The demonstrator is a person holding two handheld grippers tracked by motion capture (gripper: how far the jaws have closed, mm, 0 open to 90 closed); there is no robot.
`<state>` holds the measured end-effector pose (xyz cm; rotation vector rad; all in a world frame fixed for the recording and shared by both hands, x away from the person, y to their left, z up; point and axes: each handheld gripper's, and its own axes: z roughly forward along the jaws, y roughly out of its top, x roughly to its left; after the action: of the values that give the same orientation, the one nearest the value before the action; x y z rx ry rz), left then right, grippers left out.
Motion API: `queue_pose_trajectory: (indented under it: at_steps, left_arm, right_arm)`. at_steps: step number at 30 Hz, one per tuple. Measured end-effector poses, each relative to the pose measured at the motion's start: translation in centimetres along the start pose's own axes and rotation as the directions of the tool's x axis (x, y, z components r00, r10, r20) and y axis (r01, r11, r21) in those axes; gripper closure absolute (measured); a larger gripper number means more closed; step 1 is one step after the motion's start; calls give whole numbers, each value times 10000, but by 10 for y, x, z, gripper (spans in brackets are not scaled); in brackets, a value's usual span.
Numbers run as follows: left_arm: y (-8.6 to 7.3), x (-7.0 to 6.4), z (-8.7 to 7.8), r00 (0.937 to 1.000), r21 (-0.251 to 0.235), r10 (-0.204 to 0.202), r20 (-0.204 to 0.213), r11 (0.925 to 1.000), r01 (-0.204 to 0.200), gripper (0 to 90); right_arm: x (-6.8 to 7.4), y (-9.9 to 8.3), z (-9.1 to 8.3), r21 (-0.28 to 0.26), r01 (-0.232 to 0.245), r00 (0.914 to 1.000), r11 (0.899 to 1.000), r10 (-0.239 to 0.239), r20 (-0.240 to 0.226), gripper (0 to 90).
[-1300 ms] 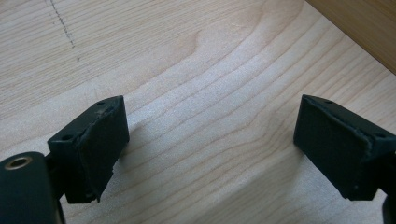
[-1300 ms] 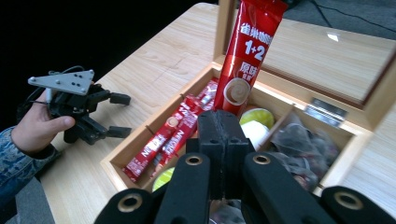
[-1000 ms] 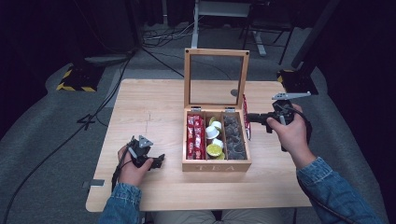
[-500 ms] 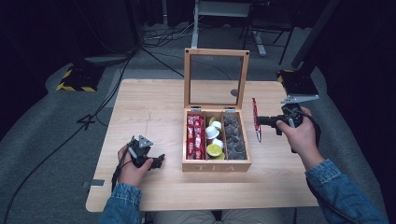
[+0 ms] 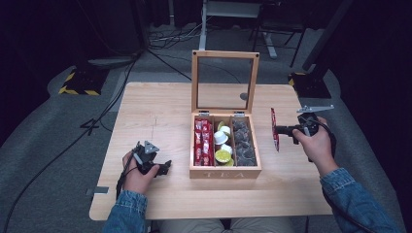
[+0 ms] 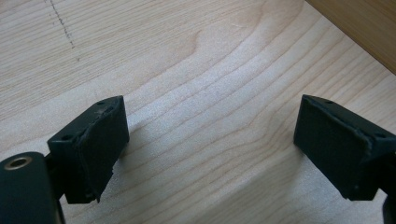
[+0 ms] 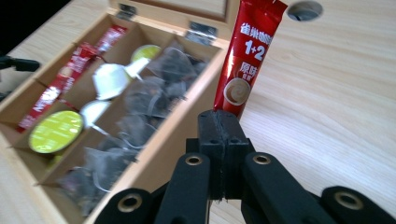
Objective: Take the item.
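Right gripper (image 5: 278, 129) clamped on red sachet (image 5: 274, 128), just beside box (image 5: 225, 171) edge, left gripper (image 5: 165, 168) apart on bare table (image 5: 160, 104)

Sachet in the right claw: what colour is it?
Red with white lettering and a coffee-cup picture; the sachet shows best in the right gripper view, pinched by the right claw.

The sachet (image 7: 246, 60) is glossy red with white print and a pale cup picture. The box (image 5: 225, 172) is light wood, like the table (image 5: 160, 111) (its grain runs in wavy lines). Inside lie red sachets (image 5: 202, 141), lime-green and white pods (image 5: 222, 145), and grey-brown bags (image 5: 242, 144). The jaws are black; the sleeves (image 5: 352, 199) are blue denim.
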<state>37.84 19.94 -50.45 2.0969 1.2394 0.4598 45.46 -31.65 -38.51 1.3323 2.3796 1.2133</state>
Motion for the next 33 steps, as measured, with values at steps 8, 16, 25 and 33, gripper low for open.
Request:
queue_pose_trajectory:
  at_steps: [8, 16, 25, 33]
  left_arm:
    - [0, 0, 0, 10000, 8, 3, -6, 10000, -3, 106]
    - [0, 0, 0, 10000, 1, -5, -5, 10000, 5, 106]
    - [0, 0, 0, 10000, 2, 0, -10, 10000, 0, 106]
    - [1, 1, 1, 10000, 11, 42, 25, 10000, -42, 103]
  right_arm:
    - [-16, -14, 9, 391, -217, 9992, 9990, 203, 358, 900]
    - [-26, -25, 17, 697, -273, 9978, 9972, 230, 619, 900]
    - [-32, -33, 27, 1098, -365, 9971, 9933, 288, 709, 900]
    - [-35, -39, 35, 1820, -736, 9948, 9805, 592, 833, 900]
